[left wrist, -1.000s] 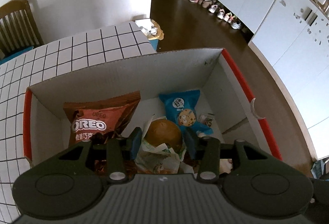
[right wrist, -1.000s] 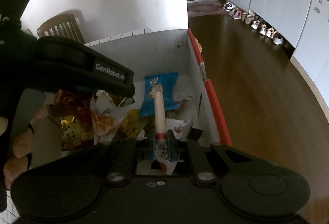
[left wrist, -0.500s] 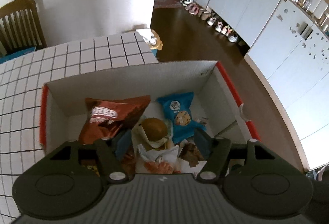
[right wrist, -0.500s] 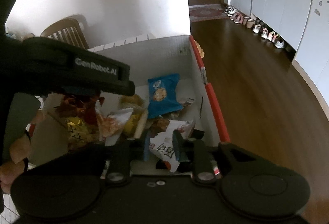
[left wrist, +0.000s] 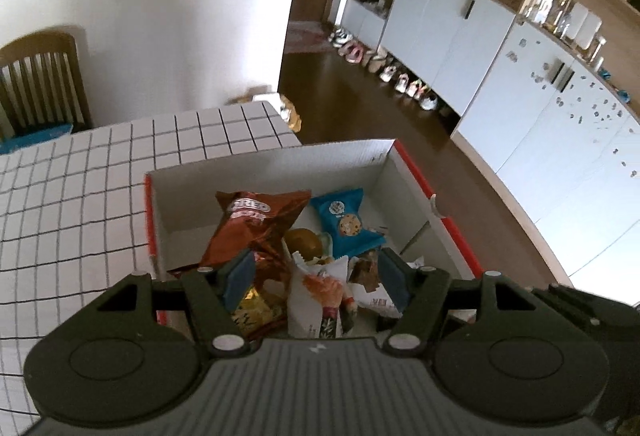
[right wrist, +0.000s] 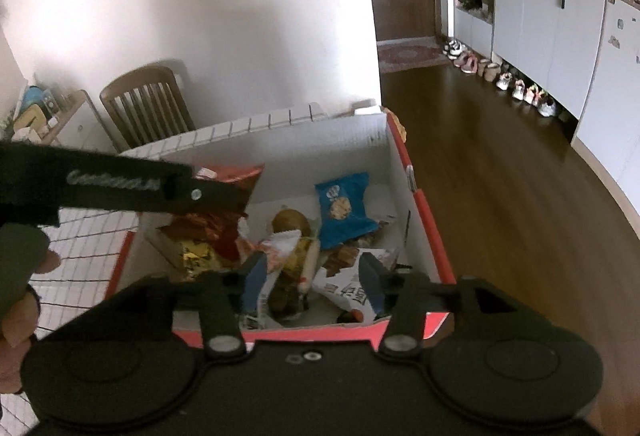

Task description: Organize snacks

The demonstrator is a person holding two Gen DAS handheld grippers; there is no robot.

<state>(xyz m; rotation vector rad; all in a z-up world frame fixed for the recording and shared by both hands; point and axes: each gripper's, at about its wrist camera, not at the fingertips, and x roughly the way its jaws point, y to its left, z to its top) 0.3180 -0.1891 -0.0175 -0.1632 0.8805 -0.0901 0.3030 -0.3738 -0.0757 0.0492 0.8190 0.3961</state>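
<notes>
My two tools lifted back; right tool (right wrist: 310, 276) jaws just opening, stick snack dropped; left tool (left wrist: 316, 278) agape, empty. One white box (left wrist: 276, 166) on table (left wrist: 80, 188) holds one OREO bag (left wrist: 256, 224), one blue cookie pack (left wrist: 344, 222).

- Left gripper (left wrist: 316, 276): jaws apart, empty, above box.
- Box (left wrist: 276, 164): white, red-edged, on checked tablecloth (left wrist: 80, 188).
- Contents: brown Oreo bag (left wrist: 252, 224), blue cookie packet (left wrist: 344, 220), round bun (left wrist: 304, 240).

Wooden chair (right wrist: 146, 104) by wall; shoes (right wrist: 516, 86) along white cabinets (right wrist: 548, 24).
</notes>
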